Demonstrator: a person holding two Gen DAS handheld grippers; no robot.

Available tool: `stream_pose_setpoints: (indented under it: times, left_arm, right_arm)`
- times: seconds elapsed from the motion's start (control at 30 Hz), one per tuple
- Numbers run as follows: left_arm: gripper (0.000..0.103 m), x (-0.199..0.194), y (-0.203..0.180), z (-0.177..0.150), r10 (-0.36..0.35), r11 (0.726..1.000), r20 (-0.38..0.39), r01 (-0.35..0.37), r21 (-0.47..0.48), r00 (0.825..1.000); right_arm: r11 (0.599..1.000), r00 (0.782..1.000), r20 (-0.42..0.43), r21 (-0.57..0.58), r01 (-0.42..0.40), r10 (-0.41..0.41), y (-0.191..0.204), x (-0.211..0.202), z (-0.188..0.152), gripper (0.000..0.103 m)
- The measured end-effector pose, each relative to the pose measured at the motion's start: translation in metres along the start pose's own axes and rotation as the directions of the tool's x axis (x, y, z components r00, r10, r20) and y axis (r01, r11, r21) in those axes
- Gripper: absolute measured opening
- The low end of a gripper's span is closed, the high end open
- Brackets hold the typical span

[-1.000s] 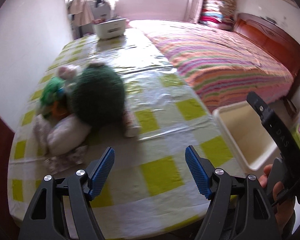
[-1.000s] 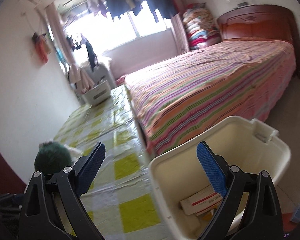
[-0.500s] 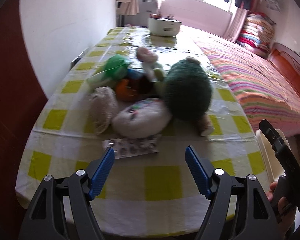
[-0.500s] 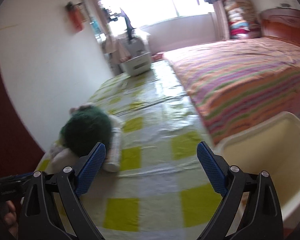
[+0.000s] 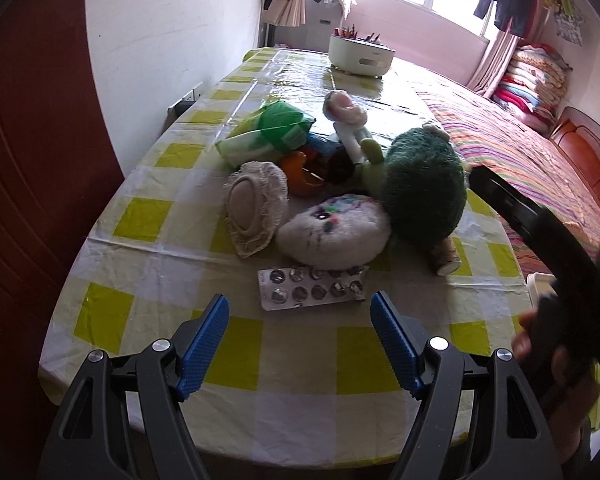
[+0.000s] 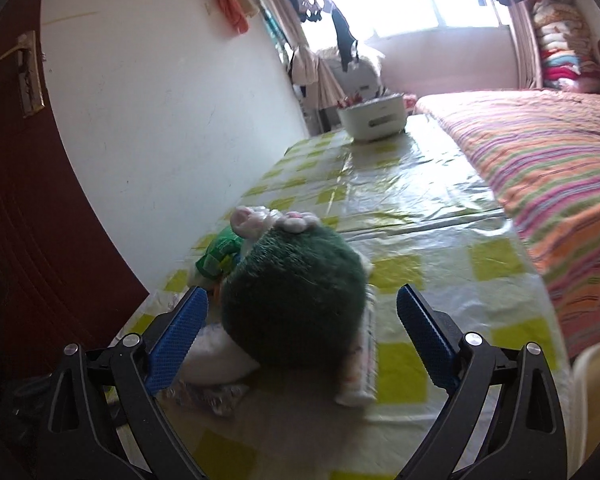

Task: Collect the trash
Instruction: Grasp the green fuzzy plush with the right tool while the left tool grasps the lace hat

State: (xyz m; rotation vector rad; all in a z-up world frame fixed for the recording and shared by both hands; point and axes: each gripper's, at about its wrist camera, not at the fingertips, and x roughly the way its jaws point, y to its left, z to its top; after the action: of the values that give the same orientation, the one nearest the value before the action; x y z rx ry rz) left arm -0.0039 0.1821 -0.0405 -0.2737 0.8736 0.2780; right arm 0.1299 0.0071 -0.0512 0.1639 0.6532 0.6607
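Pill pack (image 5: 311, 288), used up and flat, lies on the table (image 5: 283, 356) just in front of the toys (image 5: 422, 188). Left gripper (image 5: 300, 340) hangs over it with jaws wide and nothing held; right gripper (image 6: 302, 334) is wide too, holding nothing. Come down low and pinch the pack's edge, not the toys.

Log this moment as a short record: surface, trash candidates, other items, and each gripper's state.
surface: table with yellow-checked cloth
trash candidates: blister pack, small tube
other items: green plush, white plush, green packet, white box at far end
left gripper: open, empty, just short of the blister pack
right gripper: open, empty, facing the green plush
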Motion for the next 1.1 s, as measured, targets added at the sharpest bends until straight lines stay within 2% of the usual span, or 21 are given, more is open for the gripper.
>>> stream_pose_setpoints:
  times: [0.17, 0.43, 0.5, 0.6, 0.8, 0.9, 1.0, 1.1]
  left_arm:
    - [0.071, -0.005, 0.006, -0.001, 0.014, 1.0, 0.007, -0.014, -0.004, 1.0]
    - [0.071, -0.006, 0.014, -0.003, 0.034, 0.999, -0.003, -0.034, -0.017, 0.999]
    - [0.071, -0.005, 0.014, -0.004, 0.035, 0.999, -0.008, -0.035, -0.022, 0.999]
    - [0.071, -0.003, 0.014, -0.003, 0.03, 0.999, -0.015, -0.03, -0.026, 0.999]
    - [0.071, 0.006, 0.014, 0.008, 0.035, 0.999, -0.016, -0.035, -0.02, 0.999]
    - [0.071, 0.012, 0.02, 0.024, 0.047, 0.997, -0.005, -0.047, -0.059, 0.999]
    - [0.071, 0.022, 0.025, 0.037, 0.128, 0.987, 0.002, -0.128, -0.101, 0.992]
    - [0.071, 0.036, 0.023, 0.047, 0.156, 0.982, -0.022, -0.157, -0.102, 0.988]
  right_arm:
    - [1.0, 0.996, -0.087, -0.001, 0.013, -0.013, 0.0, 0.039, 0.004, 0.095]
    - [0.997, 0.98, -0.187, 0.047, -0.061, 0.069, -0.009, 0.067, 0.002, 0.094]
    - [0.996, 0.979, -0.185, 0.06, -0.072, 0.082, -0.01, 0.064, 0.001, 0.085]
    - [0.995, 0.98, -0.181, 0.062, -0.073, 0.083, -0.011, 0.057, 0.003, 0.08]
    - [0.99, 0.989, -0.118, 0.116, -0.08, 0.094, -0.02, 0.033, 0.004, 0.079]
    - [0.989, 0.993, -0.084, 0.123, -0.077, 0.088, -0.024, 0.018, 0.007, 0.079]
    - [0.989, 0.995, -0.058, 0.128, -0.078, 0.086, -0.028, 0.007, 0.007, 0.079]
    - [0.988, 0.996, -0.028, 0.13, -0.079, 0.083, -0.031, -0.004, 0.008, 0.079]
